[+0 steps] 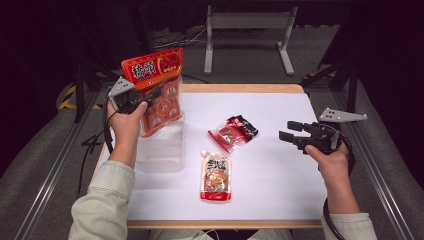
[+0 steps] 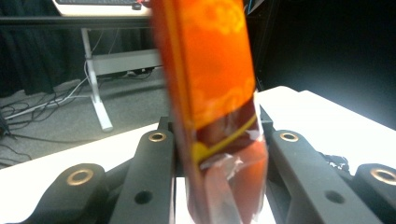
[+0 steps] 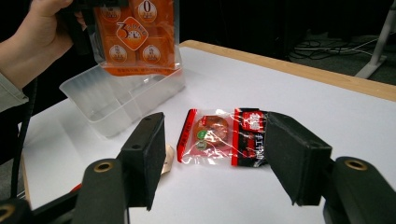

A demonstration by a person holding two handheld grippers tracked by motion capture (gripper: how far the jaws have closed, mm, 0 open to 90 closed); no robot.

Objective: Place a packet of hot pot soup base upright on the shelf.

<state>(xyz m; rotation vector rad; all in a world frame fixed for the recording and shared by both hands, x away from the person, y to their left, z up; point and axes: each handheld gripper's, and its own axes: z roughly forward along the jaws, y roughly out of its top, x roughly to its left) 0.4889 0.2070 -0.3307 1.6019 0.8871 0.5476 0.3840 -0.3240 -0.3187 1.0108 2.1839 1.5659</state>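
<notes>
left gripper [image 1: 156, 93]: clenched on orange snack bag [image 1: 159, 87], held upright over clear plastic bin [image 1: 161, 150] at table's left | right gripper [image 1: 290, 136]: released, nothing between jaws, above white table [image 1: 280, 180], aimed at small red packet [image 1: 233, 132] | spouted sauce pouch [image 1: 216, 176]: flat near front

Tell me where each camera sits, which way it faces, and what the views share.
High view: above the person's side, facing forward and down on the table; forearms, both hands.
Left gripper view: rides the left gripper, jaws shut on the orange packet.
Right gripper view: rides the right gripper, open toward the red-black packet.
Shared: the orange packet, in all three.
</notes>
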